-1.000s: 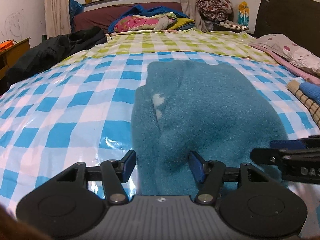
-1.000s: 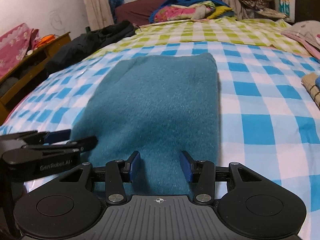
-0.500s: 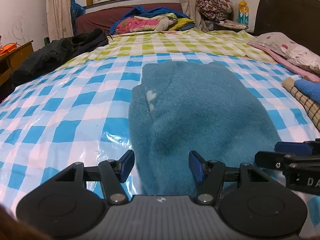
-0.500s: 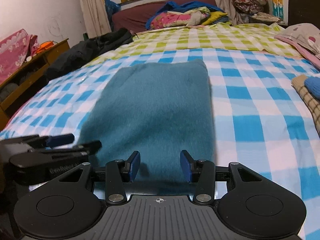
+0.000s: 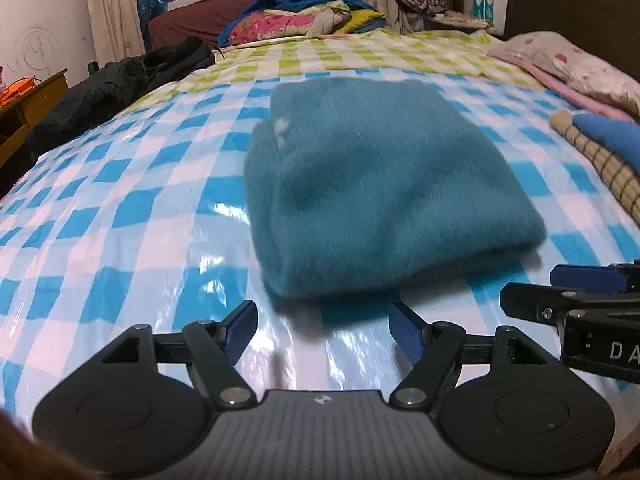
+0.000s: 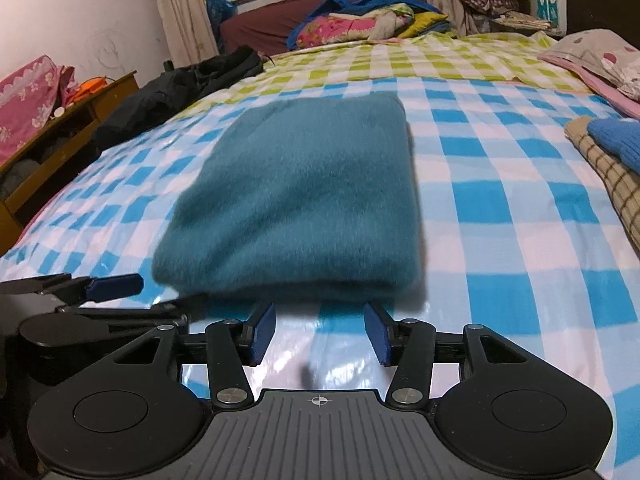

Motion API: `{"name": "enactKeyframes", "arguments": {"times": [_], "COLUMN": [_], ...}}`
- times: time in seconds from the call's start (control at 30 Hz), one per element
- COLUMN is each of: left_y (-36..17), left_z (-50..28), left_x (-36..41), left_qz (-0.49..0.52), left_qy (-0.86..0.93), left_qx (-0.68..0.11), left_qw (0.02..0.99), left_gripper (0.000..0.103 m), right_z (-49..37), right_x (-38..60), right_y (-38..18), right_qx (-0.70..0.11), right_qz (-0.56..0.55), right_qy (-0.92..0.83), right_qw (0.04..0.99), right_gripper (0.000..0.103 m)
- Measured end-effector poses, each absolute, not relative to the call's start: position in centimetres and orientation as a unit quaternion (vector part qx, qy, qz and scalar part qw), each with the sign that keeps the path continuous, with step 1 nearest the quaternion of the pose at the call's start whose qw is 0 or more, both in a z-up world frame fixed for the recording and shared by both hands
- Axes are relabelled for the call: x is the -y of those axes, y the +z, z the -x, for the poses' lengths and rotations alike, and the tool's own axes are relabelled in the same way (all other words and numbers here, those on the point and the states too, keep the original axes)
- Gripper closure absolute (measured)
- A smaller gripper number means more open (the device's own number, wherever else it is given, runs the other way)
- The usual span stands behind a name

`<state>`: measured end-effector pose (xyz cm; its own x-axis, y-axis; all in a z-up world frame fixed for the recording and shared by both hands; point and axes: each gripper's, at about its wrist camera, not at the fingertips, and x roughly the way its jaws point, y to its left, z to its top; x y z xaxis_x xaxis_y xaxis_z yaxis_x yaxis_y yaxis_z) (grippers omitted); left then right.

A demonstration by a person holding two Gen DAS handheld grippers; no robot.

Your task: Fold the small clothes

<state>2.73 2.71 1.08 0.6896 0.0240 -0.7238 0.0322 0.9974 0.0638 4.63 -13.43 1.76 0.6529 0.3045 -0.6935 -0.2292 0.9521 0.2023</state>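
A teal fleece garment (image 5: 380, 184) lies folded into a thick rectangle on the blue-checked plastic sheet (image 5: 120, 216) over the bed; it also shows in the right wrist view (image 6: 304, 200). My left gripper (image 5: 322, 330) is open and empty, just in front of the garment's near edge. My right gripper (image 6: 320, 334) is open and empty, its fingertips right at the near fold. Each gripper shows at the edge of the other's view: the right gripper (image 5: 580, 296) and the left gripper (image 6: 108, 284).
A folded stack with a plaid cloth and a blue garment (image 6: 608, 148) lies at the right. A black coat (image 5: 116, 84) lies at the left edge of the bed. Pillows (image 5: 576, 68) and piled bedding (image 5: 304, 20) sit farther back. A wooden cabinet (image 6: 52, 148) stands at the left.
Both grippers have pulled back toward me off the teal garment, which now lies free and whole in front of them. Both stay open.
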Motion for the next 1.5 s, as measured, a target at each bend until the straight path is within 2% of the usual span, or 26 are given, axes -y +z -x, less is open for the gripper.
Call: {"name": "enactKeyframes", "arguments": {"times": [0.57,1.5], "left_y": [-0.3,0.2], "left_z": [0.2,1.2], "left_x": [-2.3,-1.8], "left_qz": [-0.010,-0.003], "left_qy": [-0.020,-0.020], "left_qx": [-0.407,-0.404], "left_qw": [0.913,0.915], "left_gripper": [0.020,0.019], "right_z": [-2.2,-1.5], "right_x": [14.3,14.6], "right_y": [-0.7,-1.0], "right_qx": [-0.410,-0.413], "right_qz": [-0.039,-0.044], "right_qy": [0.118,0.109], "right_qw": [0.904,0.903], "right_gripper": [0.047,0.047]}}
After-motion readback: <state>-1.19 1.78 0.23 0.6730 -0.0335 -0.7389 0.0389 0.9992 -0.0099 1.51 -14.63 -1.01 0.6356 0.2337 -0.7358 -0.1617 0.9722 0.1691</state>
